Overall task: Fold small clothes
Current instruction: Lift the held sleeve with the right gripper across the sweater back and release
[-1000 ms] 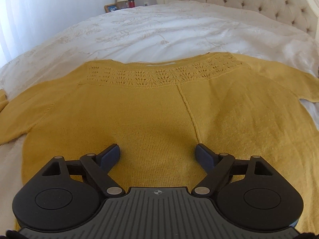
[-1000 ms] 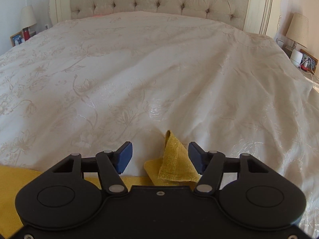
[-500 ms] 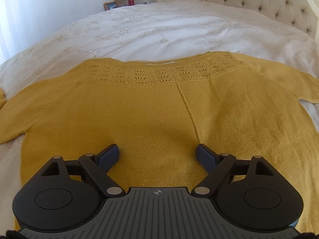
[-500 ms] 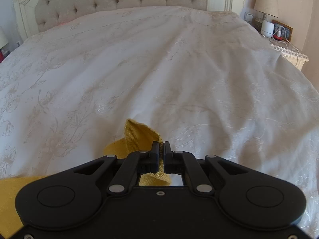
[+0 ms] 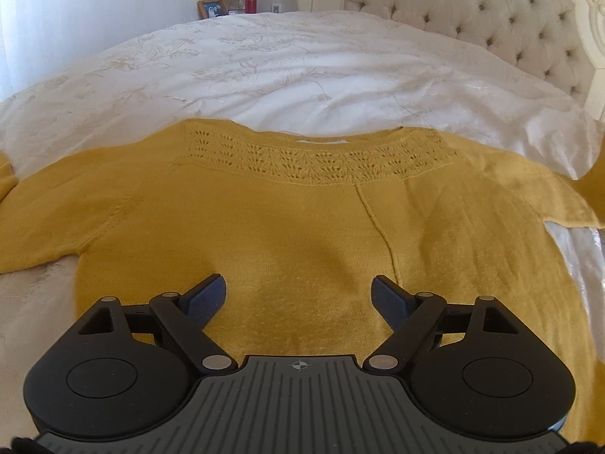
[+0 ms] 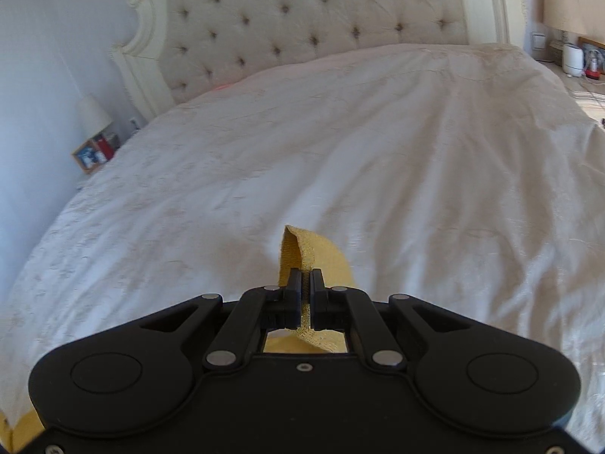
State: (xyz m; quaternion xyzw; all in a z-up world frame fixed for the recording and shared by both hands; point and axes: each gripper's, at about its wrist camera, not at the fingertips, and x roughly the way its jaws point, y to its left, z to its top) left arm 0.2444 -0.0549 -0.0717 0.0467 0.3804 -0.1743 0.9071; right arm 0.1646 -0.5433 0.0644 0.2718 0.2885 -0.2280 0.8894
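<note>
Yellow sweater flat, left gripper jaws apart, right gripper clamping probably sleeve edge

No legible text or labels

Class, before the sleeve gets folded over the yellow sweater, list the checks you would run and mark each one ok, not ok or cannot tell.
1. Right tongs shut on the sleeve cuff: ok.
2. Cuff raised clear of the bedspread: ok.
3. Left tongs open, holding nothing: ok.
4. Yellow sweater body lying flat: ok.
5. Left sleeve spread out: ok.
6. Hem straight: cannot tell, hidden behind the left tongs.
</note>
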